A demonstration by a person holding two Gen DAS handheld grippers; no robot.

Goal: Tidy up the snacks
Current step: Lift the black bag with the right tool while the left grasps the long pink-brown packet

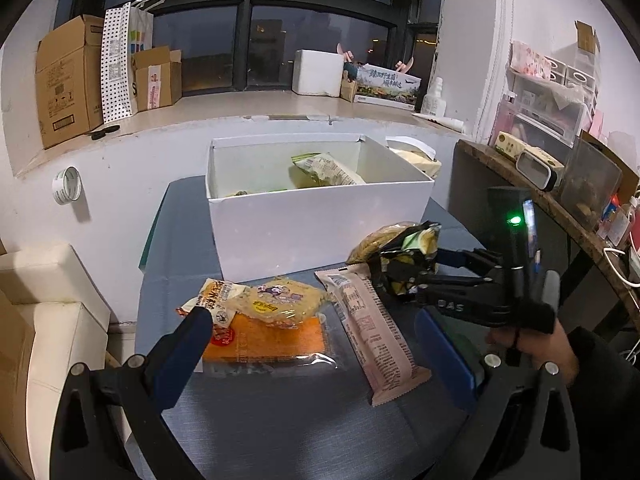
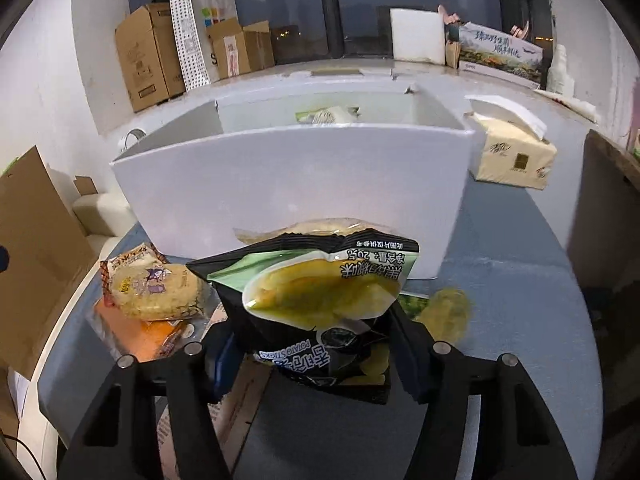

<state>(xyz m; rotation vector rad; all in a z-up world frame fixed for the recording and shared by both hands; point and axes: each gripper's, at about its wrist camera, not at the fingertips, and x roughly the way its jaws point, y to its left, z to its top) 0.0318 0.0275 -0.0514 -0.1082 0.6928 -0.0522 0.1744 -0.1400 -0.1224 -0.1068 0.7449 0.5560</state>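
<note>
The right tool (image 2: 316,364) is pinching a black potato-stick bag (image 2: 320,292), its two fingers pressing on the bag's lower end, holding it just in front of the white box (image 2: 288,176) on the blue table (image 2: 520,280). The left tool (image 1: 316,344) is hovering with its fingers spread wide and nothing between them, above an orange packet (image 1: 264,340), a round yellow cake packet (image 1: 280,300) lying on it, and a long pink bar wrapper (image 1: 372,328) beside them. A green-and-white snack bag (image 1: 324,168) is lying inside the box.
</note>
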